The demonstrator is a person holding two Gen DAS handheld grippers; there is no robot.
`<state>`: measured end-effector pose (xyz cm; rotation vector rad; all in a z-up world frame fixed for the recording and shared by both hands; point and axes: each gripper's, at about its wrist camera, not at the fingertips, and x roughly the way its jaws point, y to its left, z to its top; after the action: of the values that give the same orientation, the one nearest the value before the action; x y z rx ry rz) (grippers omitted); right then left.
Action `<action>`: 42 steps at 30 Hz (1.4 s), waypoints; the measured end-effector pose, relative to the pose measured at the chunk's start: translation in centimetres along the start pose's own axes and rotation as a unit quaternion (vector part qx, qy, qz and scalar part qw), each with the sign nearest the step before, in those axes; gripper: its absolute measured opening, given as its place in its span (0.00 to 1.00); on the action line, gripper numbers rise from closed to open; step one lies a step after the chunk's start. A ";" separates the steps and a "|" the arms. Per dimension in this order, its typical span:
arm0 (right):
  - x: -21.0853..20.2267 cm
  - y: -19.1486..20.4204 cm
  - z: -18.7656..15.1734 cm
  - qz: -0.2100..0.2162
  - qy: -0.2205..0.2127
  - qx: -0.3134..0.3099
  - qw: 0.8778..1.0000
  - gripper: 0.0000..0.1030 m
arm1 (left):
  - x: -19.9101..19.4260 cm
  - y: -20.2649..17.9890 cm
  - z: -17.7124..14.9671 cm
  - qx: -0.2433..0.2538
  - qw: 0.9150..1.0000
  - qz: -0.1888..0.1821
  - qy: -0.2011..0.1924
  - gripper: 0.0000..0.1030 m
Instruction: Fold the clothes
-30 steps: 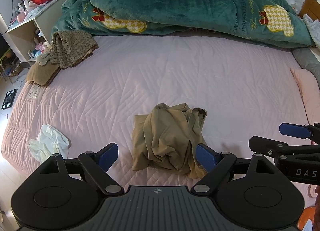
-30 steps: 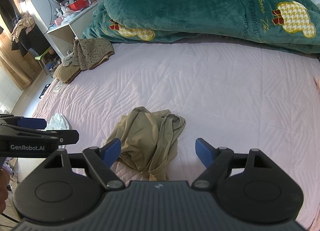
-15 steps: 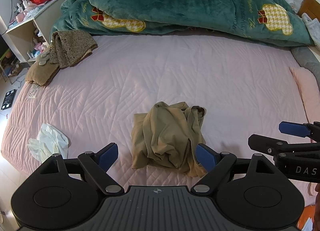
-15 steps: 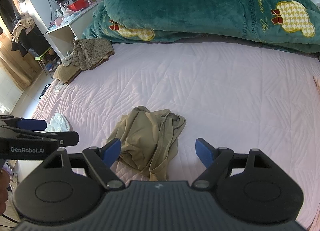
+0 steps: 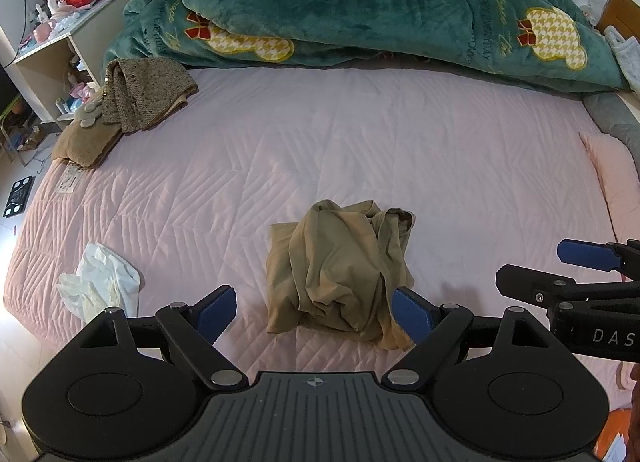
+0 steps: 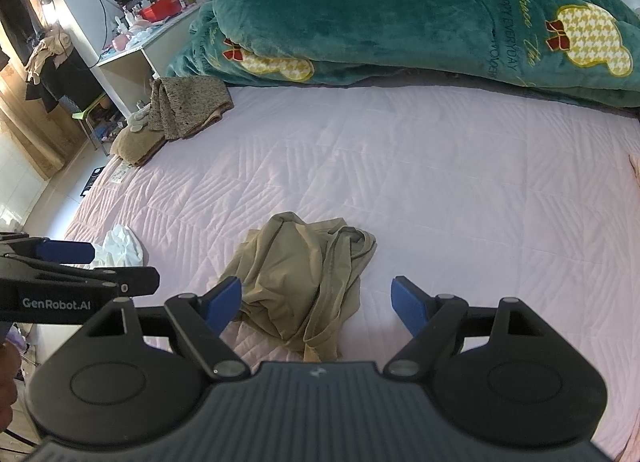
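Little change is seen against a second ago: the tan garment [image 5: 340, 270] is left crumpled, not folded, on the pink bed [image 5: 360, 142], while the left gripper [image 5: 314, 310] and right gripper [image 6: 318, 302] are held wide apart and empty above its near edge.

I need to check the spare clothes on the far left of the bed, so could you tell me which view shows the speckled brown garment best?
The left wrist view: the speckled brown garment lies unobstructed, draped beside a tan pile. The right wrist view shows it too, equally unobstructed but a little smaller.
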<state>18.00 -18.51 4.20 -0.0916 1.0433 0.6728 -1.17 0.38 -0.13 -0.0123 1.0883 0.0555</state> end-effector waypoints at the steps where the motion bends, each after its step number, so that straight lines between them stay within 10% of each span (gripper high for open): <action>1: 0.0 0.0 0.0 0.000 0.000 0.000 1.000 0.80 | 0.0 0.0 0.0 0.000 1.000 0.000 0.000 0.84; 42: -2.9 -1.1 -1.2 0.013 -0.057 0.049 0.997 0.84 | -1.6 2.5 -3.5 -0.022 1.000 0.014 0.010 0.84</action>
<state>16.78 -21.23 5.74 0.0449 0.9665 0.6418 -5.13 2.64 -0.24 -0.0367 1.1073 0.1040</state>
